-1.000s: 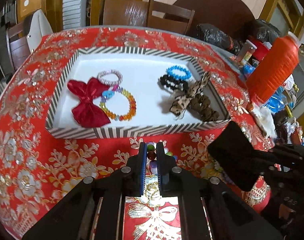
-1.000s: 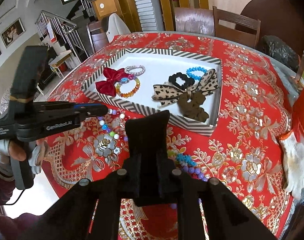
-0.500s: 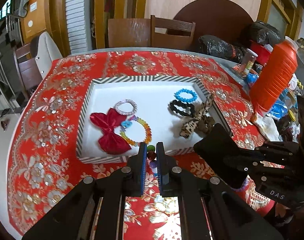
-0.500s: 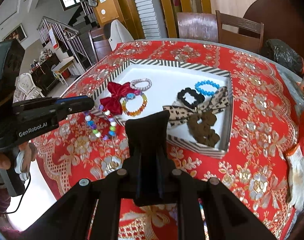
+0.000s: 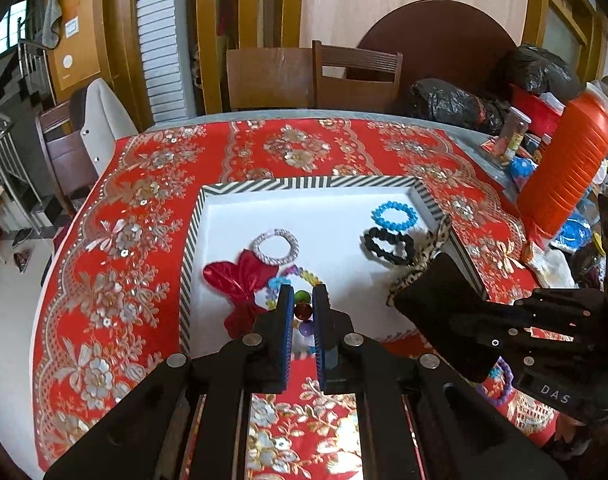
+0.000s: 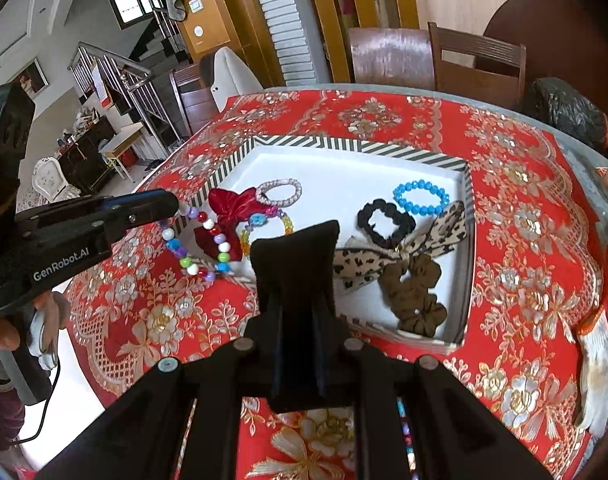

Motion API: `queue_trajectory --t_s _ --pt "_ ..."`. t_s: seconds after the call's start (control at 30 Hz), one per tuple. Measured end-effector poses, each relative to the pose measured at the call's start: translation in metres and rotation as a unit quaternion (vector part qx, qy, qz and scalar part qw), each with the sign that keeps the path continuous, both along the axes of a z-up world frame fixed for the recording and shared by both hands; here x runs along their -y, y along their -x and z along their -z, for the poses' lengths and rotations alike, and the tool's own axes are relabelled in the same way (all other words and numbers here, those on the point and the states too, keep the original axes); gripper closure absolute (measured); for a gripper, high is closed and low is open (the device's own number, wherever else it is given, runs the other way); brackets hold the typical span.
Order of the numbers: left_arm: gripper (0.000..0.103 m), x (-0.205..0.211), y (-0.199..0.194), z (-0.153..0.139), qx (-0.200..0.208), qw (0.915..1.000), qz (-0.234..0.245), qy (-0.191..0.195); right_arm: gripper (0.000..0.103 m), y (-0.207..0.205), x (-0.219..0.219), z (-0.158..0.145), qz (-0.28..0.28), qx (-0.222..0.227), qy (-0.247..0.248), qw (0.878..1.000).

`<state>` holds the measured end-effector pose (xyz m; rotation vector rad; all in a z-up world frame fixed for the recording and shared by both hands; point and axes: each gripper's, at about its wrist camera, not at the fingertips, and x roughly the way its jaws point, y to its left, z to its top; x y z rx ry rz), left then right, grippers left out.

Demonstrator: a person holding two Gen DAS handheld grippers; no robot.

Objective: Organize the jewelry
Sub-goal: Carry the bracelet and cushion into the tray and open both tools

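The left claw (image 6: 172, 204) is gripping a multicoloured bead bracelet (image 6: 196, 240), its fingers closed on a few beads at the top of the loop. The rest of the loop is hanging freely below the fingertips, over the near-left rim of the striped tray (image 6: 344, 145) and partly over the red cloth of the surface (image 6: 524, 240). In the left wrist view, a green and a red bead are sitting between the two blue pads (image 5: 285, 320), with only a narrow gap left.

The right claw (image 6: 296, 240) is hovering in front of the tray's near rim. Its fingers are standing close together, and whether they are holding anything cannot be told from either view.

Risks from this position:

- The grip is bearing on round beads only. A tilt or a quick swing could be letting the beads roll out, dropping the bracelet outside the tray.
- The hanging loop is dangling near the tray rim. Lowering too early could be snagging it on the rim, leaving it draped half in, half out.
- The red bow (image 6: 228, 212), the pearl ring (image 6: 279, 193) and an orange bead bracelet (image 6: 264, 224) are lying just inside the tray's left part. Releasing directly above them could be tangling the loops.
- The two claws are working near each other at the tray's near side; a sideways move by either could be causing contact.
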<state>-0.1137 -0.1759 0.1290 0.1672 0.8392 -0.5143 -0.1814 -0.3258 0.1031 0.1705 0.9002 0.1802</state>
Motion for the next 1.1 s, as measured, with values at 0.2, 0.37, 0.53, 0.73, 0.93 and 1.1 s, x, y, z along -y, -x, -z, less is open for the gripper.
queue_trajectory --t_s 0.2,0.37,0.53,0.73,0.93,1.1 --pt "0.094 0.005 -0.026 0.0 0.0 0.9999 -0.009 -0.008 0.09 -0.024 0.004 0.0 0.008 -0.003 -0.002 1.0" --pt "0.094 0.008 -0.056 0.001 0.0 0.9996 -0.023 -0.013 0.09 -0.049 0.009 0.008 0.019 -0.017 -0.001 1.0" --pt "0.094 0.017 -0.089 0.01 -0.007 0.9991 -0.037 -0.02 0.09 -0.075 0.013 0.019 0.031 -0.031 -0.013 0.999" --pt "0.094 0.03 -0.128 0.022 -0.023 0.9986 -0.046 -0.014 0.09 -0.106 0.019 0.032 0.052 -0.045 -0.039 0.997" --pt "0.094 0.026 -0.158 0.04 -0.032 0.9955 -0.085 -0.025 0.089 -0.129 0.021 0.048 0.073 -0.059 -0.061 0.994" --pt "0.094 0.007 -0.166 0.065 -0.058 0.9912 -0.112 -0.042 0.089 -0.145 0.021 0.058 0.086 -0.063 -0.077 0.991"
